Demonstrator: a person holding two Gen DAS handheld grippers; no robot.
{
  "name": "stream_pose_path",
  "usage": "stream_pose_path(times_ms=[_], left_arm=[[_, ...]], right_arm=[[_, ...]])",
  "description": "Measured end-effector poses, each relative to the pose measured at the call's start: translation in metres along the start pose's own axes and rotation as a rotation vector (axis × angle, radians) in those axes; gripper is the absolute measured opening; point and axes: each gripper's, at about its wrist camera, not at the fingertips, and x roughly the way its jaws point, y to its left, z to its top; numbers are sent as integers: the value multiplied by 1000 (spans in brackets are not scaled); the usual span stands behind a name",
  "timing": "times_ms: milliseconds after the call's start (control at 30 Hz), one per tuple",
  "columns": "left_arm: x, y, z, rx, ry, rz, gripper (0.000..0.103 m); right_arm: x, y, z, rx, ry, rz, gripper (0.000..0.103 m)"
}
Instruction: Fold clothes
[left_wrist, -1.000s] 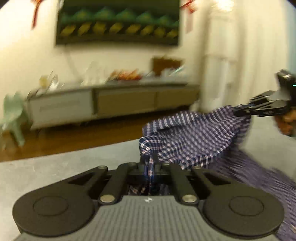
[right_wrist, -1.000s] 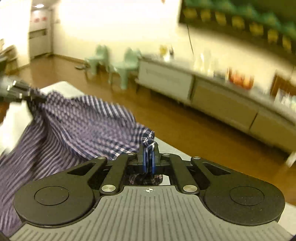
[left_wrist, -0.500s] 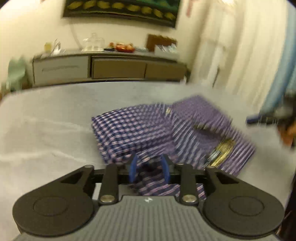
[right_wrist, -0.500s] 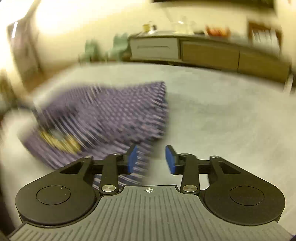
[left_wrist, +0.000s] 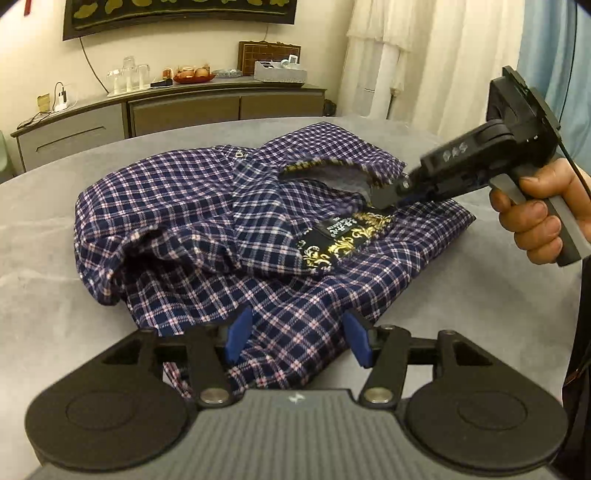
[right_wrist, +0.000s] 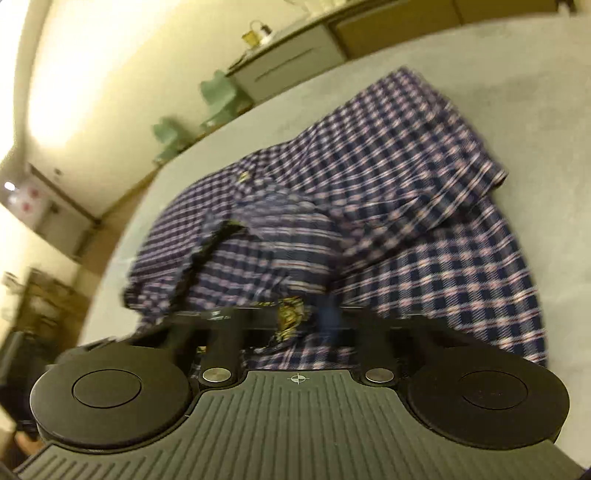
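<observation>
- Left wrist view: a grey cloth-covered table (left_wrist: 55, 229) carries a navy plaid shirt (left_wrist: 192, 206), loosely folded near the table's middle.
- Beyond the table stands a long low sideboard (left_wrist: 177, 110) against a cream wall, with glasses (left_wrist: 127, 75) and a bowl of fruit (left_wrist: 194, 75) on top; white curtains (left_wrist: 399, 55) hang to the sideboard's right.
- The shirt's long axis runs from near-left to far-right of the table; its collar with the black-and-gold label (left_wrist: 343, 238) sits toward the far-right end, hem toward the camera.
- The left gripper (left_wrist: 297, 338) has its blue pads apart and is opening, with the shirt's near edge lying between them, unpressed.
- The right gripper (left_wrist: 388, 194), held by a hand (left_wrist: 539, 214), reaches the collar; its tip is at the collar opening.
- Right wrist view: blurred and tilted. The shirt (right_wrist: 424, 206) covers the table (right_wrist: 535, 110) ahead; green chairs (right_wrist: 218, 96) stand by the sideboard (right_wrist: 288, 62) beyond.
- The right gripper (right_wrist: 306, 314) is closing, its tips nearly together on collar fabric by the gold label; whether they actually pinch it I cannot tell through the blur.
</observation>
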Motion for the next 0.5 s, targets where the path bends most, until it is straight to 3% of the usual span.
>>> stream_pose_path(times_ms=[233, 267, 300, 333, 400, 500], left_arm=[[5, -6, 2, 12, -8, 12, 57], [6, -6, 3, 15, -10, 13, 58], [6, -6, 5, 17, -12, 13, 58], [7, -8, 6, 27, -10, 16, 58], [10, -13, 6, 59, -3, 28, 61], [15, -21, 3, 115, 1, 49, 64]], right_arm=[[-31, 1, -7, 75, -70, 38, 7], [-32, 1, -9, 90, -72, 43, 10], [-33, -1, -9, 112, -69, 47, 21], [-29, -3, -10, 133, -61, 43, 23], [-20, -5, -12, 171, -49, 37, 47], [-9, 5, -16, 165, -70, 26, 47]])
